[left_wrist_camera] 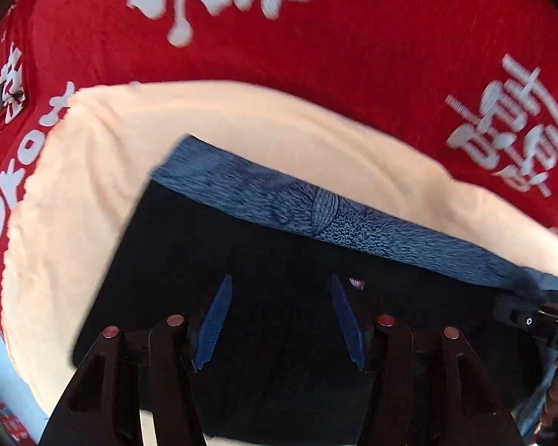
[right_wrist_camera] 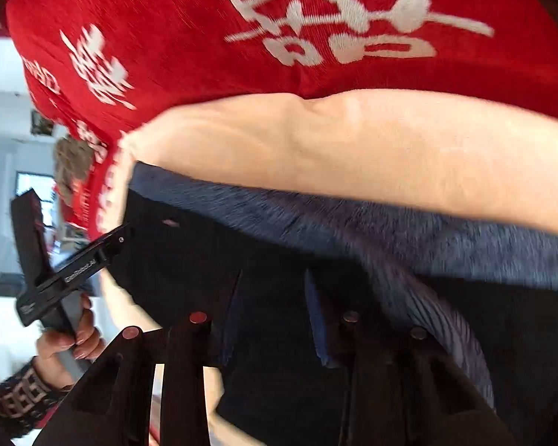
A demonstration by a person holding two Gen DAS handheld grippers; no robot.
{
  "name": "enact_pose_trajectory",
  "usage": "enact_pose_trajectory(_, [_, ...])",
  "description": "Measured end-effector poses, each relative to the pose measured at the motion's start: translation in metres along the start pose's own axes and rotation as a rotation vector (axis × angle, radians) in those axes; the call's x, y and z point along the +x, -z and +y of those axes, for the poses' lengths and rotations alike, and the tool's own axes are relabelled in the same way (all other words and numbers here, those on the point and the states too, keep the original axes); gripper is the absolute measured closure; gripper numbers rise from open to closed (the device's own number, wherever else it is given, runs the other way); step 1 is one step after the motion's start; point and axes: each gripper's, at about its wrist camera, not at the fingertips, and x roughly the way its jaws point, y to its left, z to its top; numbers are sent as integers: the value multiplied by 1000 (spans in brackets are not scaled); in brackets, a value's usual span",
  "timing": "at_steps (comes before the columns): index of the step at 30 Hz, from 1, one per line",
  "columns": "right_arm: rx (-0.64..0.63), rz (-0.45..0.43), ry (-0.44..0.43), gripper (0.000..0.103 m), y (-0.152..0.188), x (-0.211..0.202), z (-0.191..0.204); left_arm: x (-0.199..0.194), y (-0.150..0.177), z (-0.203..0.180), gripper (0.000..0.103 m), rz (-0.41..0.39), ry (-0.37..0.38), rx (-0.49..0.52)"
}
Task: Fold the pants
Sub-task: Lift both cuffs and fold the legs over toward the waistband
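Red cloth (left_wrist_camera: 353, 74) w/ white print covering the surface, peach towel (left_wrist_camera: 100, 156) on top. Dark pants (left_wrist_camera: 279, 260) lying on towel, blue waistband (left_wrist_camera: 353, 219) far side. I'm hovering L gripper (left_wrist_camera: 279, 319) and R gripper (right_wrist_camera: 275, 319), both jaws apart, nothing between. Aiming for fabric edges, pinching evenly.

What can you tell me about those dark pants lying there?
The pants look like black fabric with a mottled blue waistband and a small pink tag. They lie flat on a peach towel over a red cloth with white characters. Both sets of jaws hover just above them, parted, gripping nothing.
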Motion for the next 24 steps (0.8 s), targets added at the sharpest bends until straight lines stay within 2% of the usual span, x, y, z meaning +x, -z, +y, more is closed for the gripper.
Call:
enact_pose_trajectory(1, [-1, -27, -1, 77, -6, 0, -3, 8, 1, -6, 43, -25, -36, 13])
enact_pose_trajectory(2, [14, -56, -10, 77, -12, -4, -8, 9, 2, -11, 33, -64, -44, 29])
enact_pose_trajectory(4, [84, -111, -23, 76, -21, -16, -19, 10, 2, -21, 30, -61, -65, 52])
enact_pose_trajectory(7, [199, -199, -43, 67, -19, -47, -41, 0, 7, -27, 30, -24, -65, 77])
enact_pose_trajectory(8, [222, -213, -63, 53, -13, -58, -47, -7, 12, -30, 30, -14, -66, 87])
enact_pose_trajectory(9, [230, -217, -79, 47, -7, -66, -53, -15, 18, -33, 30, -11, -69, 102])
enact_pose_trajectory(11, [238, -213, -100, 46, 9, -82, -59, -33, 32, -39, 30, -2, -68, 134])
enact_pose_trajectory(15, [285, -210, -82, 46, 65, -117, -72, -54, 62, -67, 30, 45, -22, 186])
enact_pose_trajectory(19, [405, -229, -53, 46, 146, -152, -95, -71, 97, -110, 30, 85, 63, 265])
enact_pose_trajectory(24, [548, -287, -12, 46, 245, -185, -111, -90, 140, -171, 30, 92, 184, 416])
